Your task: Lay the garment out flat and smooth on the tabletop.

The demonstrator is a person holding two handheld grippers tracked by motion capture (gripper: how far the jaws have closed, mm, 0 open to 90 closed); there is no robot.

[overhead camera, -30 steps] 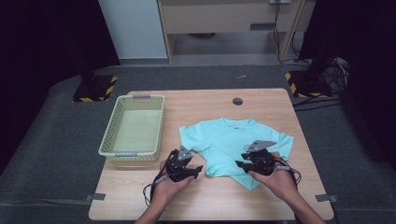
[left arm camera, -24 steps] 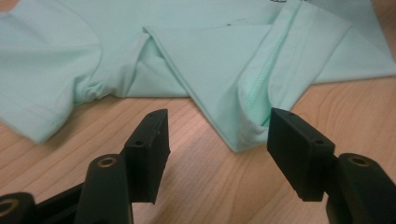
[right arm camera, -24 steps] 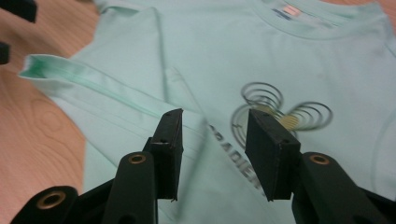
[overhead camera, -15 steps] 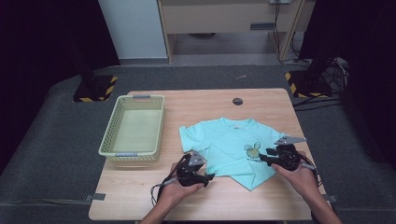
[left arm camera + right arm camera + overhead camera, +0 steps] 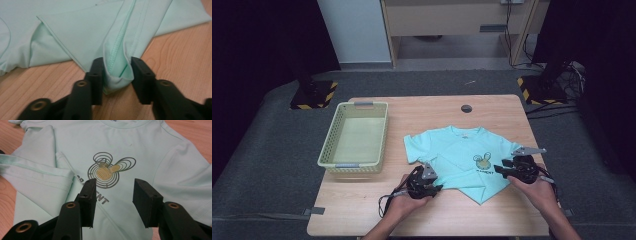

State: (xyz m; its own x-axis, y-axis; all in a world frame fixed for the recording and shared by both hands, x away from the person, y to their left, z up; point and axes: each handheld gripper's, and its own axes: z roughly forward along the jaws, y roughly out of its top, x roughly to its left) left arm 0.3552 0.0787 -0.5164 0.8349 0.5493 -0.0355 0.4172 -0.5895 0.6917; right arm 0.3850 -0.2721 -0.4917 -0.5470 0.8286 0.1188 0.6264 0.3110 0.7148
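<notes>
Mint T-shirt [image 5: 464, 155] lies print-up on the worktop [image 5: 422, 107], right of centre, partly folded. Collar faces far, hem near; long axis runs near-far, skewed slightly.

Left gripper [image 5: 117, 72] has just been closing and pinches a bunched hem corner. The hold looks shallow, so a fast pull could slip it or drag the whole shirt.

Right gripper [image 5: 113, 195] hovers open over the print [image 5: 110, 171], holding nothing. An uneven lift would twist the fold.

Yellow-green basket [image 5: 354, 135] stands to the left, well apart.
</notes>
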